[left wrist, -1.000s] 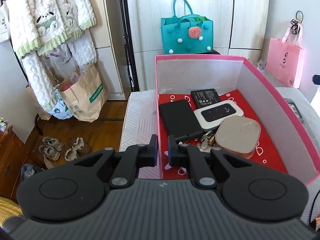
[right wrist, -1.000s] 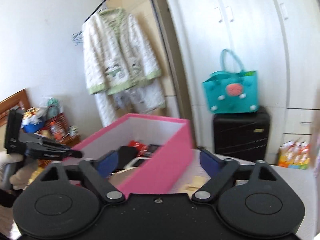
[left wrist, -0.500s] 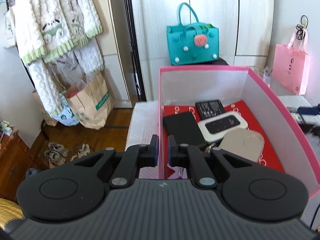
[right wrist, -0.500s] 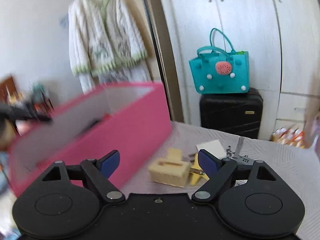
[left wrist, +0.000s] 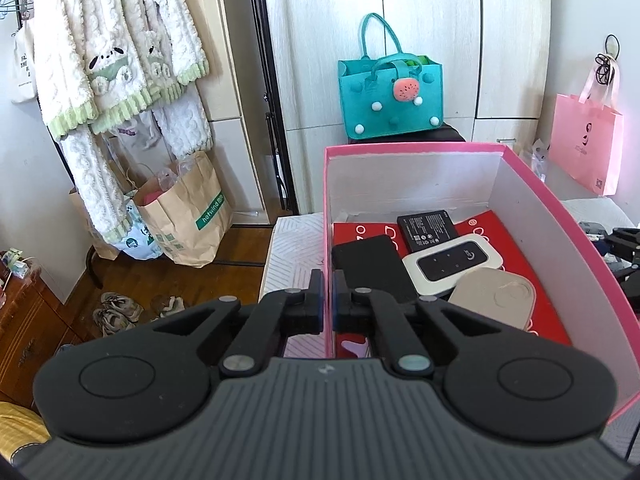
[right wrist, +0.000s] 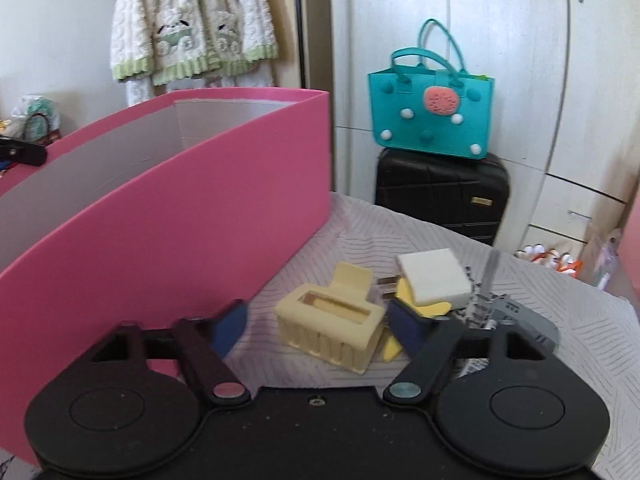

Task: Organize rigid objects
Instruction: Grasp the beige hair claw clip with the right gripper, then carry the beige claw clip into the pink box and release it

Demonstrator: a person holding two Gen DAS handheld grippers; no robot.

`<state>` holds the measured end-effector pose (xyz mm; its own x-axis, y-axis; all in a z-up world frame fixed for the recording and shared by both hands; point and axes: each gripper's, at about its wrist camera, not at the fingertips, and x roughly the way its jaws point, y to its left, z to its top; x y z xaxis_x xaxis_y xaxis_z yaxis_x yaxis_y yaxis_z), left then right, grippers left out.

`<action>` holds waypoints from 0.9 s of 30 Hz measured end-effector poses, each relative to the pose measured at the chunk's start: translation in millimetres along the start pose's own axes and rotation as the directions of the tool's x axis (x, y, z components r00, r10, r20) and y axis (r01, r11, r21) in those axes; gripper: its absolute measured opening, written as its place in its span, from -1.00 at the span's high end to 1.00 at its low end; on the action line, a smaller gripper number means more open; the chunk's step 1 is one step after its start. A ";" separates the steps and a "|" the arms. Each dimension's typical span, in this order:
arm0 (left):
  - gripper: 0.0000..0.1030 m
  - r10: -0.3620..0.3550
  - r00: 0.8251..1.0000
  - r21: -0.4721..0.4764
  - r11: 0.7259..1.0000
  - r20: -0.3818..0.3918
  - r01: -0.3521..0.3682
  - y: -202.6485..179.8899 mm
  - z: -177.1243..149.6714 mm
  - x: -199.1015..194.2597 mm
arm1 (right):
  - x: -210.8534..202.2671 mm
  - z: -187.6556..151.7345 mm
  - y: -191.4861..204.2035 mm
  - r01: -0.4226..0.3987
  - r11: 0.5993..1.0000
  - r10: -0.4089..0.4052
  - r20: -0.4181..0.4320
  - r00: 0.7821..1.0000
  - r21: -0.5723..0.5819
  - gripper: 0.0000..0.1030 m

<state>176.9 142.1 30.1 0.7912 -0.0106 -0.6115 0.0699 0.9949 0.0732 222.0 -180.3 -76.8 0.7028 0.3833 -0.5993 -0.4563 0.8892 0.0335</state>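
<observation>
Between the right gripper (right wrist: 316,326)'s part-open, just-narrowing jaws sits the yellow hair clip (right wrist: 332,320), untouched; light, rigid, probably slippery, best pinched across its ribbed sides. Left gripper (left wrist: 327,304) clamps the pink box (left wrist: 327,200) wall.

Left gripper (left wrist: 327,304) clamped on pink box (left wrist: 568,216) near wall (gadgets inside).

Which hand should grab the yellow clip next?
Right. Its fingers have just been closing around the yellow clip, not yet touching. The left gripper is clamped on the pink box's wall.
</observation>
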 end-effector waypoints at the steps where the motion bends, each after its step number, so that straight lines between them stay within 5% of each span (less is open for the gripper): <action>1: 0.93 0.000 1.000 -0.002 1.000 0.003 0.000 0.4 0.2 0.5 | -0.2 -0.5 0.2 0.009 1.000 -0.009 0.005 1.000 -0.003 -0.24; 15: 0.92 -0.006 0.999 0.024 1.000 0.037 0.006 0.0 4.1 15.5 | -68.3 18.8 9.2 0.017 1.000 -0.015 0.138 0.990 -0.013 -0.24; 27: 0.88 -0.053 0.998 0.060 0.997 0.039 0.051 3.9 -0.8 27.7 | -97.5 70.3 56.5 -0.097 0.990 0.114 0.187 0.976 -0.099 -0.24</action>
<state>198.5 145.8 12.8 0.8094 -0.0676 -0.5833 0.1464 0.9852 0.0890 166.0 -149.8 39.7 0.7356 0.5224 -0.4313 -0.5741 0.8187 0.0124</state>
